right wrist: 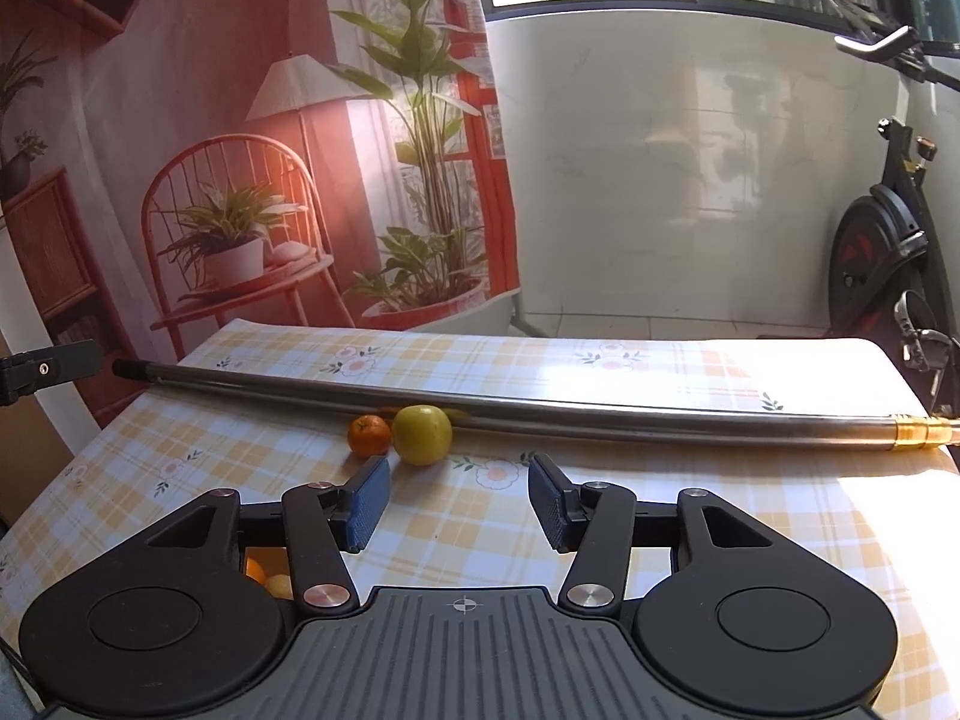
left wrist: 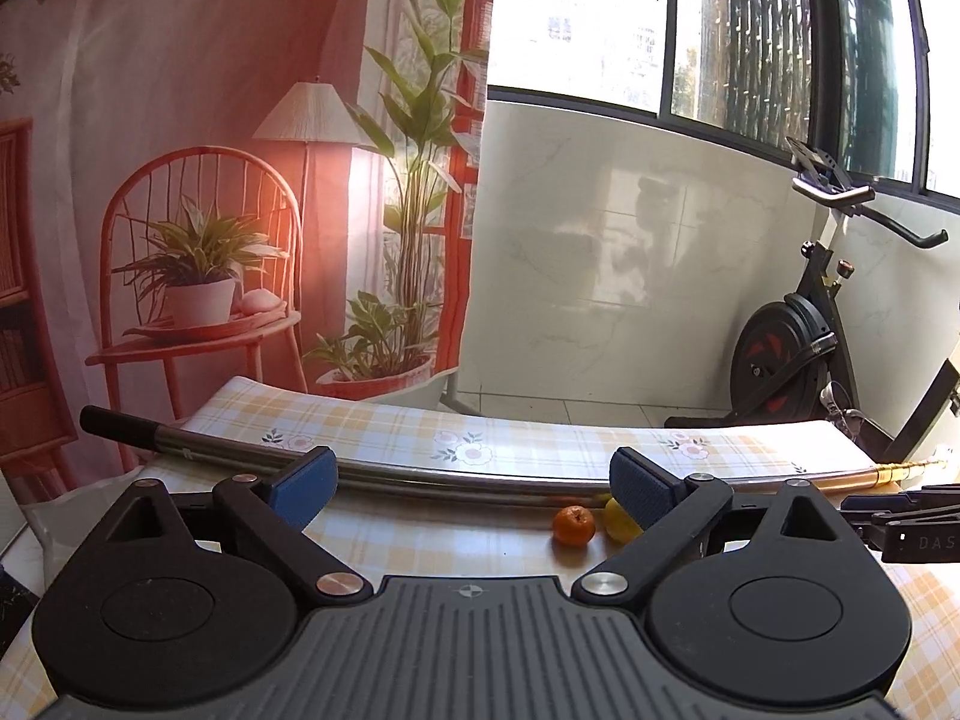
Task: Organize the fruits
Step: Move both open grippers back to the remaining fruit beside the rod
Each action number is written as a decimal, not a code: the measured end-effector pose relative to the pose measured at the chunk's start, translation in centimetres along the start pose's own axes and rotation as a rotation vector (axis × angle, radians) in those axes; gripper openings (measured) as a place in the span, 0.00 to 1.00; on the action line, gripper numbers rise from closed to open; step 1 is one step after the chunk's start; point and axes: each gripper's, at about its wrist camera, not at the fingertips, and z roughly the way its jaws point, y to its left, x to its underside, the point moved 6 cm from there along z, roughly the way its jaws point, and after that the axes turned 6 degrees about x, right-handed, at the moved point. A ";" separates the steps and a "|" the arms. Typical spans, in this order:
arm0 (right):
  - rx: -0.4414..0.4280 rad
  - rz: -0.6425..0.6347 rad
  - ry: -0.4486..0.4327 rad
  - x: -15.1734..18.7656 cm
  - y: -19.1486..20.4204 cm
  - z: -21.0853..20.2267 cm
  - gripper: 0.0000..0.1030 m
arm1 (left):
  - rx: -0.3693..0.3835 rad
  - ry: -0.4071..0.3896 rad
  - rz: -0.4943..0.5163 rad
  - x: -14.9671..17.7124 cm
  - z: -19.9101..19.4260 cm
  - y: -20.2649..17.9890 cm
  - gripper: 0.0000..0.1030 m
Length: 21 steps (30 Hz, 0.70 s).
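1. Resting on the checked worktop (right wrist: 600, 516), a small orange (right wrist: 368, 435) touches a yellow-green apple (right wrist: 422, 434), both just before a long metal pole (right wrist: 540, 408).
2. Right hand-held gripper (right wrist: 459, 501) hovers near the fruit, fingers spread, empty.
3. Left hand-held gripper (left wrist: 474, 489) is spread wide, empty.

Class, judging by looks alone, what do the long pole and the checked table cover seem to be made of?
Long grey pole: probably polished metal, since it shows a bright glare line; its gold-coloured end collar looks brassy. Yellow checked table cover: likely smooth plastic-coated sheet, with sun glare.
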 end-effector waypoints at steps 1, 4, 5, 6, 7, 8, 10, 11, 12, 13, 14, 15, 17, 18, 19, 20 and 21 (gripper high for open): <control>0.000 -0.008 0.000 0.0 0.2 0.3 0.49 | 0.001 -0.002 0.008 0.0 0.3 -0.1 0.96; 0.001 -0.038 -0.001 -0.3 0.7 1.3 0.51 | 0.007 0.013 -0.006 0.1 1.3 -0.1 0.96; 0.000 -0.050 -0.003 -0.4 0.9 1.6 0.51 | 0.006 0.022 -0.018 0.2 1.7 0.0 0.96; -0.005 -0.056 -0.003 -0.5 1.1 2.0 0.51 | 0.003 0.035 -0.027 0.3 2.2 0.1 0.96; -0.010 -0.058 -0.007 -0.7 1.3 2.3 0.51 | -0.002 0.043 -0.026 0.3 2.6 0.1 0.96; -0.014 -0.059 -0.013 -0.9 1.3 2.6 0.51 | -0.012 0.044 -0.017 0.2 3.0 0.1 0.96; -0.018 -0.063 -0.025 -1.3 1.4 3.3 0.51 | -0.027 0.028 0.011 -0.2 3.6 -0.1 0.96; -0.018 -0.067 -0.028 -1.5 1.5 3.7 0.51 | -0.030 0.018 0.023 -0.4 3.7 -0.2 0.96; -0.018 -0.069 -0.030 -1.7 1.5 4.1 0.51 | -0.034 0.009 0.034 -0.6 3.9 -0.3 0.96; -0.019 -0.070 -0.031 -1.9 1.6 4.6 0.51 | -0.040 0.007 0.039 -0.8 4.2 -0.4 0.96; -0.023 -0.070 -0.031 -2.0 1.6 5.0 0.51 | -0.047 0.011 0.035 -1.0 4.6 -0.3 0.96; -0.027 -0.070 -0.030 -2.1 1.7 5.5 0.51 | -0.050 0.021 0.026 -1.1 4.9 -0.3 0.96; -0.035 -0.070 -0.027 -2.3 1.8 6.6 0.51 | -0.032 0.039 0.013 -1.2 5.6 -0.2 0.96; -0.038 -0.070 -0.025 -2.3 1.8 7.0 0.51 | -0.023 0.044 0.011 -1.3 5.9 -0.2 0.96; -0.043 -0.068 -0.019 -2.4 1.9 7.7 0.51 | -0.020 0.044 0.012 -1.3 6.3 -0.2 0.96; -0.044 -0.068 -0.015 -2.4 2.0 8.1 0.51 | -0.023 0.043 0.014 -1.2 6.4 -0.2 0.96; -0.044 -0.073 -0.011 -2.3 2.2 8.8 0.51 | -0.028 0.044 0.020 -1.1 6.7 -0.2 0.96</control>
